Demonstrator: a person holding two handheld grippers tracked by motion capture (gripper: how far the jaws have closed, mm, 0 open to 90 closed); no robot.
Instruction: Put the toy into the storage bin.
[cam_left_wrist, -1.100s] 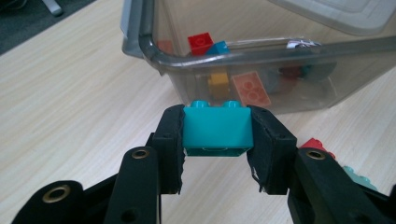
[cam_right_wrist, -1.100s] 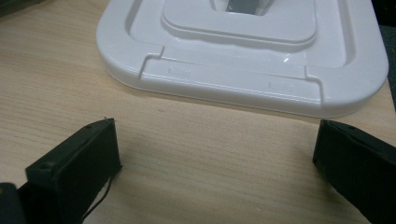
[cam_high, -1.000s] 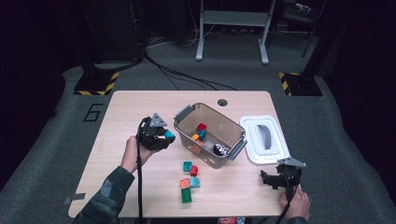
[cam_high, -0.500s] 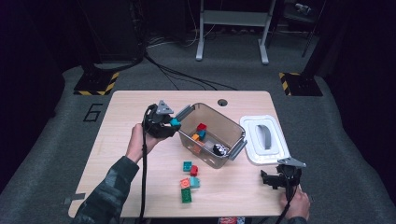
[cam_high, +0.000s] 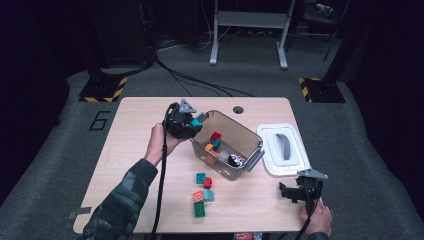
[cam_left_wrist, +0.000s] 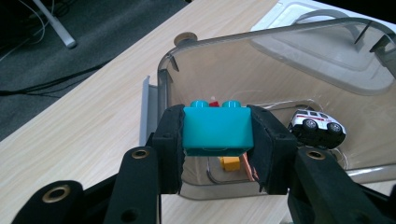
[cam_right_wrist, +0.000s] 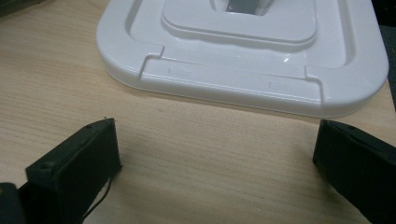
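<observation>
**Mara:** Both grippers were in sight from above. Left gripper (cam_high: 192, 124) sat at the near-left rim of the clear plastic bin (cam_high: 250, 145), jaws pressed onto a teal block (cam_left_wrist: 217, 129). The pads gripped its two short sides, and the studs faced away from the gripper's own camera.

**Theo:** Was the block already inside the bin?

**Mara:** It hung at the rim, above the bin's opening, not resting on the floor of it. Through that gripper's view I could see the bin's wall behind it and a toy car (cam_left_wrist: 317, 127) lying on its side at the bottom. An orange block (cam_left_wrist: 229, 163) lay on the bin floor just below the teal one.

**Theo:** And the other one?

**Mara:** Right gripper (cam_high: 295, 192) was at the near-right corner of the table (cam_high: 135, 135), well apart from the bin. Its jaws stood wide apart with bare wood between them, nothing pinched. Just ahead of them lay the white lid (cam_right_wrist: 243, 60), flat on the table beside the bin.

**Theo:** Anything left outside the bin?

**Mara:** A small cluster on the table in front of it: a teal block (cam_high: 200, 177) touching a red block (cam_high: 208, 182), and nearer the person a group with a green block (cam_high: 200, 209) at its near end. Inside the bin, from above, I made out a red block (cam_high: 216, 136) and another teal piece beside it.
</observation>
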